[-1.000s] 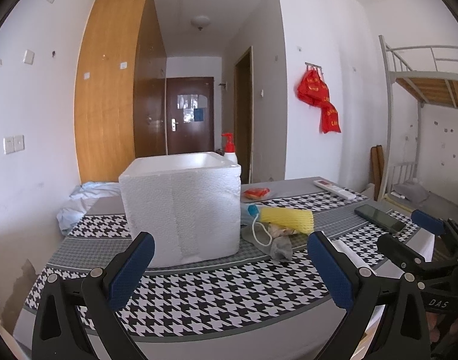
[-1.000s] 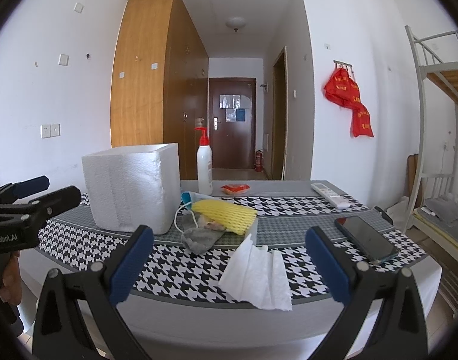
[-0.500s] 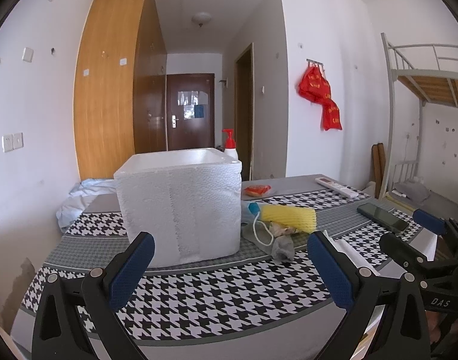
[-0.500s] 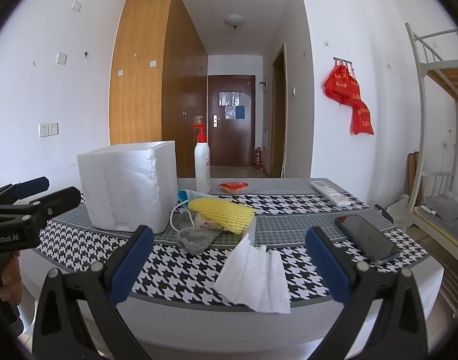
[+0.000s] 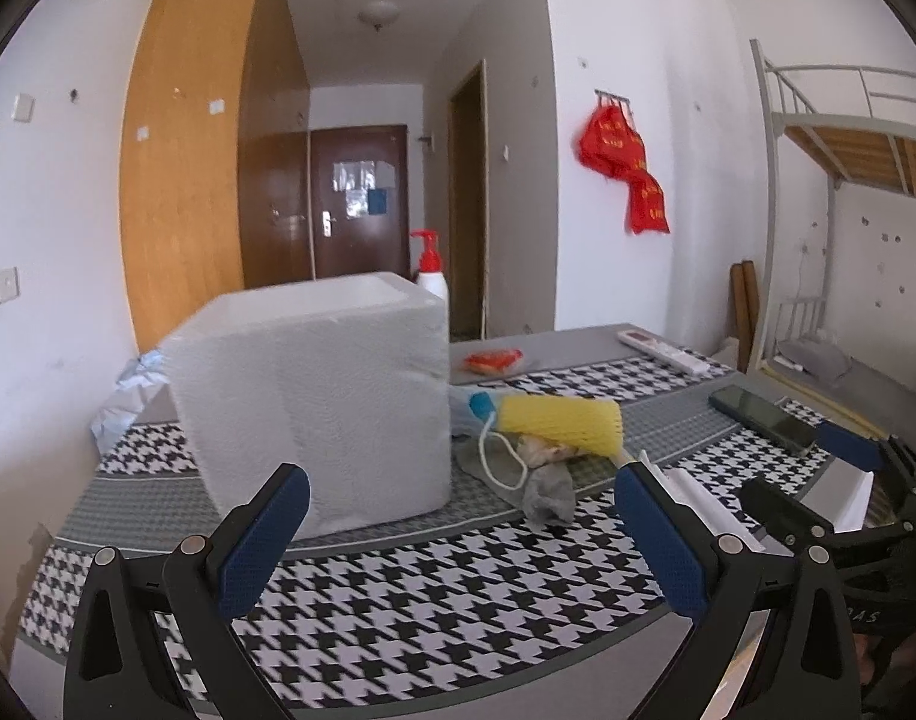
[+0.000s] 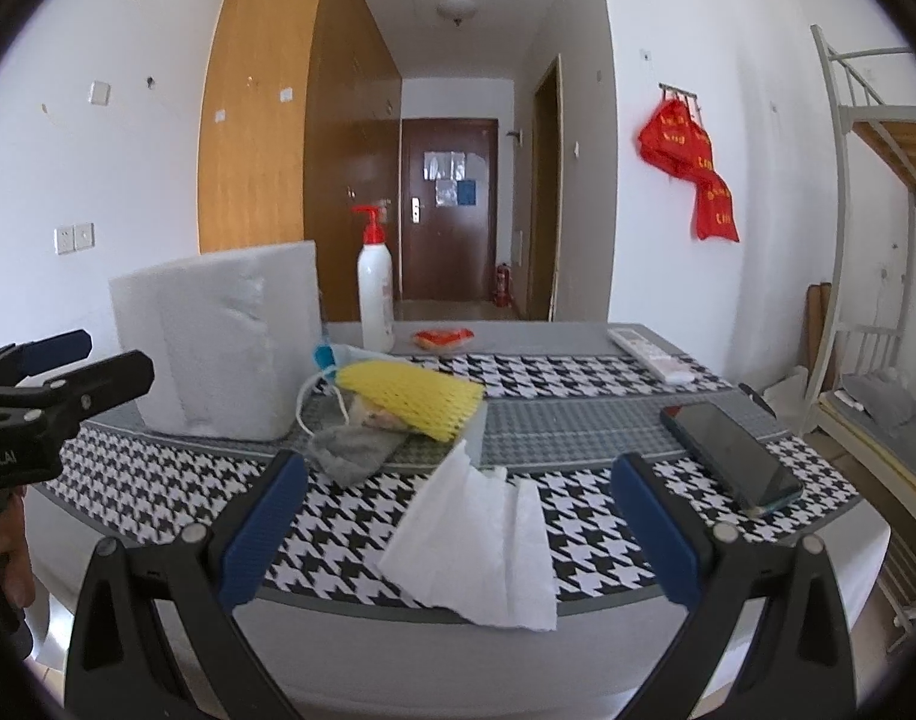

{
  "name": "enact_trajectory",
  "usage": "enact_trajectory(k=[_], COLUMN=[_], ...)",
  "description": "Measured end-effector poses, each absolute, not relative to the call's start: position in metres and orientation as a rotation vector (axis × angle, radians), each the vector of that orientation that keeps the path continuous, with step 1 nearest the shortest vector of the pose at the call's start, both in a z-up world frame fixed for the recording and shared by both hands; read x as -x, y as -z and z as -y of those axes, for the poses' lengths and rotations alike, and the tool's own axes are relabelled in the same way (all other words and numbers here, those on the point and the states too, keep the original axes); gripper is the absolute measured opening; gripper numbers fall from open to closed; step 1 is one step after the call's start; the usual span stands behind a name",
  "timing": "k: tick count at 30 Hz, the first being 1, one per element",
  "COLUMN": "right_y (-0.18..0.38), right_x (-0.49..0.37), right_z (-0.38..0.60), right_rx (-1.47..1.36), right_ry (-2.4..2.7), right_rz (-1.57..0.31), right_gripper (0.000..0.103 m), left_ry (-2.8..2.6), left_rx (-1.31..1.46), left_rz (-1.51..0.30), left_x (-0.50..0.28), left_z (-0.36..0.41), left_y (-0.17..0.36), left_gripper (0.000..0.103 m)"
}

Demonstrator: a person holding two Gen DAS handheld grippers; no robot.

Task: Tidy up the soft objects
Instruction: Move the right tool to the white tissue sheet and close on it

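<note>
One white foam box (image 6: 215,339) stands at the left of the houndstooth-patterned table (image 6: 577,384); its open top is visible, its contents are not. Just right of the box lies one heap of soft items: one yellow foam net sleeve (image 6: 413,399) on top, one white cord loop (image 6: 314,402), one grey cloth (image 6: 353,453) and one blue-capped item (image 6: 324,354) partly hidden behind. One white tissue sheet (image 6: 481,546) lies at the near table edge, apart from the heap. Behind stand one white pump bottle with red nozzle (image 6: 375,288) and one small red packet (image 6: 444,337). Further right lie one white remote control (image 6: 649,354) and one black phone (image 6: 730,456).

The left gripper (image 5: 460,546) hovers before the box with jaws apart and empty. The right gripper (image 6: 458,534) hovers over the tissue sheet, jaws apart and empty.
</note>
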State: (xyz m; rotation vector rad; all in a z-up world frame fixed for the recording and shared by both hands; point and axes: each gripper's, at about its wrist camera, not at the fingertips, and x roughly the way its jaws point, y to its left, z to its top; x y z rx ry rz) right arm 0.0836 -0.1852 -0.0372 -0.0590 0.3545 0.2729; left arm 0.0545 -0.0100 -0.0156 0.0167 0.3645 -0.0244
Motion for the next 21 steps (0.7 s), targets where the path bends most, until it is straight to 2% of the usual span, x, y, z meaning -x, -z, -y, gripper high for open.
enact_trajectory(k=[15, 21], right_y=[0.062, 0.07], right_x=[-0.111, -0.12], right_z=[0.186, 0.186], right_rx=[0.07, 0.073], right_ry=[-0.264, -0.26], right_rz=[-0.475, -0.521], right_gripper=[0.097, 0.09], left_ry=[0.084, 0.103], left_rx=[-0.033, -0.032], left_rz=[-0.466, -0.501], left_x=[-0.091, -0.102], left_z=[0.02, 0.022], left_y=[0.032, 0.039], left_gripper=[0.102, 0.102])
